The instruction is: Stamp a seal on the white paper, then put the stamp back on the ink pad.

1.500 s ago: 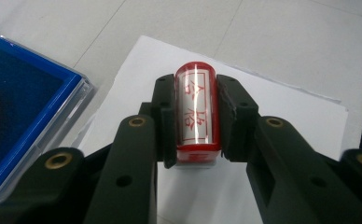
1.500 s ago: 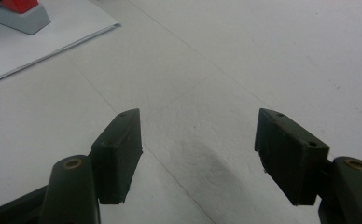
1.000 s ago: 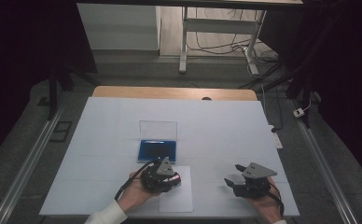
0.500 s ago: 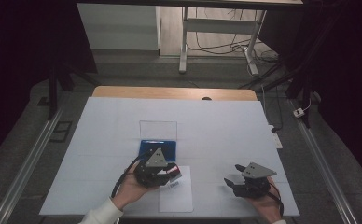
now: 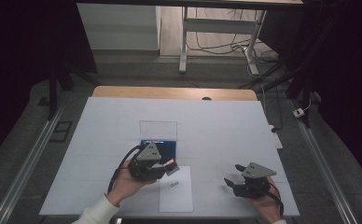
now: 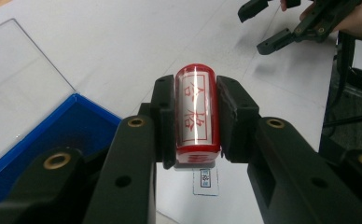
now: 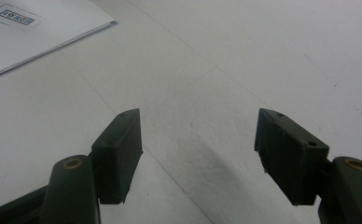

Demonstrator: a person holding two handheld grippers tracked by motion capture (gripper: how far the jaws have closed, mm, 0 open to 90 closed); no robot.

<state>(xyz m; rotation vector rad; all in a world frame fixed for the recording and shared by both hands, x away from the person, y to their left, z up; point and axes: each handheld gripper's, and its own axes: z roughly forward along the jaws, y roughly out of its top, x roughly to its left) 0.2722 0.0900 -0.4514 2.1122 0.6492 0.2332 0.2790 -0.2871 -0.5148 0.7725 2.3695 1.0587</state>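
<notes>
A red cylindrical stamp (image 6: 196,112) with a white label and red characters lies crosswise between the pads of my left gripper (image 6: 195,119), which is shut on it. From above, that gripper (image 5: 168,168) hovers over the far edge of a white sheet (image 5: 177,198) near the table's front. A small rectangular printed mark (image 5: 174,185) shows on the sheet, and again below the stamp (image 6: 205,179). Just beyond is a blue ink pad box (image 5: 167,145) with its clear lid (image 5: 158,128) laid open. At the front right, my right gripper (image 5: 233,175) rests low and open, with nothing between its jaws (image 7: 198,144).
The white table cover (image 5: 226,126) reaches a wooden strip (image 5: 170,92) at the far edge. A corner of the sheet (image 7: 25,37) lies to the left of the right gripper. Desk legs and cables (image 5: 216,46) stand on the floor beyond.
My left gripper has lifted the stamp off the sheet and drifted toward the ink pad box, uncovering the printed mark. The right gripper has stayed in place.
</notes>
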